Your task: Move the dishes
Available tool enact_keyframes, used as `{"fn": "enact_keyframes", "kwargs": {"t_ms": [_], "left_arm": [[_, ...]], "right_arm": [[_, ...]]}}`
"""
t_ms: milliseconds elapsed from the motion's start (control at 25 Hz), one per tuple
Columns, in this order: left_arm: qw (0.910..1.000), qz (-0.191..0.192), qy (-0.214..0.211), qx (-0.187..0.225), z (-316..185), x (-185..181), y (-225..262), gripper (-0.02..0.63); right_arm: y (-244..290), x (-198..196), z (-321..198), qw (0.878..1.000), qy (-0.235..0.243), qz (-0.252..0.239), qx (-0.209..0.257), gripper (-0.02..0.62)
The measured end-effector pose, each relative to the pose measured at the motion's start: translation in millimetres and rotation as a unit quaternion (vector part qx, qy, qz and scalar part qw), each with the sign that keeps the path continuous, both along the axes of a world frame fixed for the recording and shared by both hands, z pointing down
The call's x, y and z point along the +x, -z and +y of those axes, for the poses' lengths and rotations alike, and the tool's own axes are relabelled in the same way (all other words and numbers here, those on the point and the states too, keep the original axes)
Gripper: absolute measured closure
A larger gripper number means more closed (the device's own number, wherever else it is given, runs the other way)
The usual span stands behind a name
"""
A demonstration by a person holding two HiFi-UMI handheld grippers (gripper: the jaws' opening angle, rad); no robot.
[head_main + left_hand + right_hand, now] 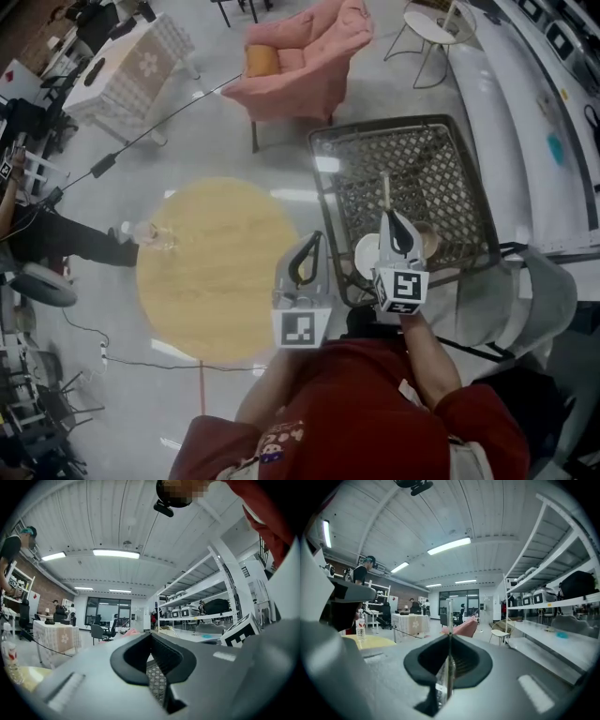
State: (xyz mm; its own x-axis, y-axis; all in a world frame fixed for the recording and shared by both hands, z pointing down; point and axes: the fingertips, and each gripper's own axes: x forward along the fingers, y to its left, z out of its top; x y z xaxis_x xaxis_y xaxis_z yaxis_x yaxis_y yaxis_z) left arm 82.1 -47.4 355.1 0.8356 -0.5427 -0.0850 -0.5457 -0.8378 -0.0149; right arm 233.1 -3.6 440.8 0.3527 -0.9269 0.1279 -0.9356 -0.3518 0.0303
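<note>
A white plate (364, 253) lies at the near edge of the black metal mesh table (323, 142), with a small tan bowl (429, 241) just right of it. My right gripper (386, 215) hangs over the plate and is shut on a thin pale utensil (384, 192) that sticks out beyond the tips; in the right gripper view the utensil (449, 616) is edge-on between the jaws of my right gripper (449, 635). My left gripper (317, 235) is left of the plate at the table's edge; in its own view my left gripper (151, 634) has its tips together, holding nothing.
A round yellow table (216, 272) stands to the left with a plastic bottle (150, 234) on its far rim. A pink armchair (300, 66) is behind the mesh table, a grey chair (539, 291) to the right. White shelving (553, 103) runs along the right. Cables cross the floor.
</note>
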Motion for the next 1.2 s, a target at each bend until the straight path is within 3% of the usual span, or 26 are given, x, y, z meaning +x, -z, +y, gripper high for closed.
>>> {"fn": "enact_keyframes", "kwargs": {"t_ms": [160, 520, 1200], "left_arm": [[0.9997, -0.002, -0.020, -0.014, 11.8, 27.2, -5.1, 0.600], [0.9976, 0.002, -0.069, 0.000, 43.0, 93.0, -2.5, 0.600], [0.9896, 0.015, -0.142, 0.019, 93.7, 184.7, -10.8, 0.600]], "right_arm": [[-1.6, 25.3, 20.2, 1.000, -0.021, 0.007, -0.004, 0.575], [0.4, 89.9, 67.5, 0.997, -0.071, 0.015, -0.006, 0.575], [-12.0, 170.7, 138.0, 0.991, -0.134, 0.027, -0.004, 0.575]]}}
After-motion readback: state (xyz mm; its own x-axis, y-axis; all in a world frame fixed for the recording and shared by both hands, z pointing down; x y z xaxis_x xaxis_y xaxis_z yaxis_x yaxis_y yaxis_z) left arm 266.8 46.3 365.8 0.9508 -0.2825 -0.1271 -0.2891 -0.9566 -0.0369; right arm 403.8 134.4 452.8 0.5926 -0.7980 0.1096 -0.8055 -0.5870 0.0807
